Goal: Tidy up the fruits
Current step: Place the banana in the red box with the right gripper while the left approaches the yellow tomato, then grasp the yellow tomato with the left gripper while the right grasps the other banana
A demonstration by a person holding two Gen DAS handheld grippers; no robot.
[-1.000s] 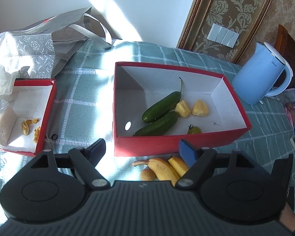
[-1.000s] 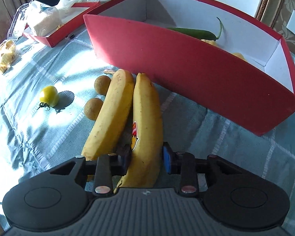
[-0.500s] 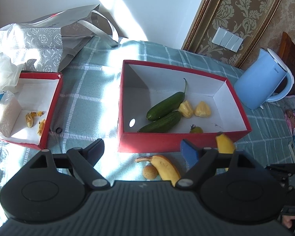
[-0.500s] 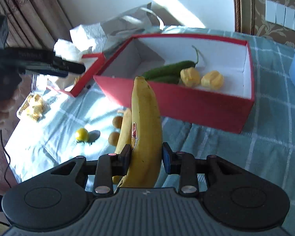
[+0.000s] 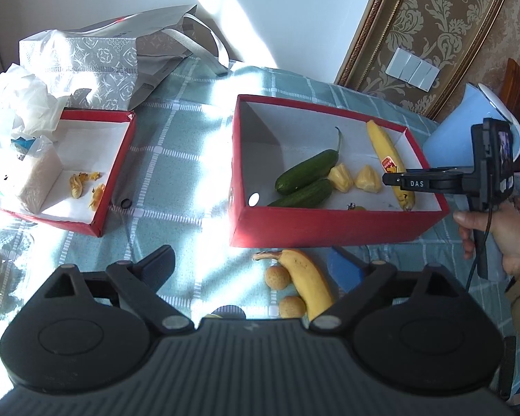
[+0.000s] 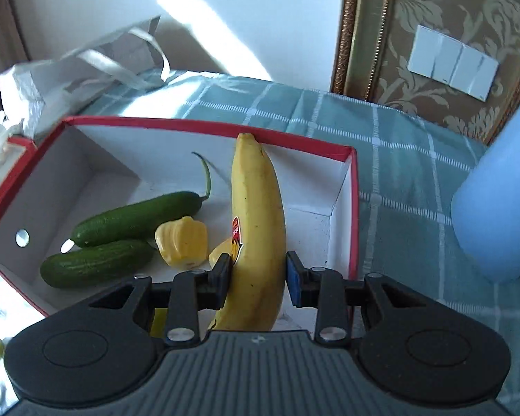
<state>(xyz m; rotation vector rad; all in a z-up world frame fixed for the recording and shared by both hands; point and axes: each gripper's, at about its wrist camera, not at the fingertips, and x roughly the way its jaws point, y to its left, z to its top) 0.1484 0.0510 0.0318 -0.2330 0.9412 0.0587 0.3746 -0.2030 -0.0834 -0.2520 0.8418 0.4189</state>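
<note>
We carry the stickered banana (image 6: 256,215), lifted off the desk (image 5: 176,173) and clamped in our right claw (image 6: 258,277), over the red box (image 5: 329,232), while our empty left claw (image 5: 256,263), just spread wider, hovers above the second banana (image 5: 306,277).

i see bare floor at the red box's (image 6: 294,140) left end; cucumbers (image 6: 135,220) and yellow fruit pieces (image 6: 182,241) crowd its middle.

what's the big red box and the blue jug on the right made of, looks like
Red box: probably cardboard, with thin flat walls, crisp folded corners, matte red outside and plain white inside.
Blue jug: likely plastic, with a smooth, even pale blue body, a soft sheen and a white lid. Painted metal can't be ruled out.
</note>
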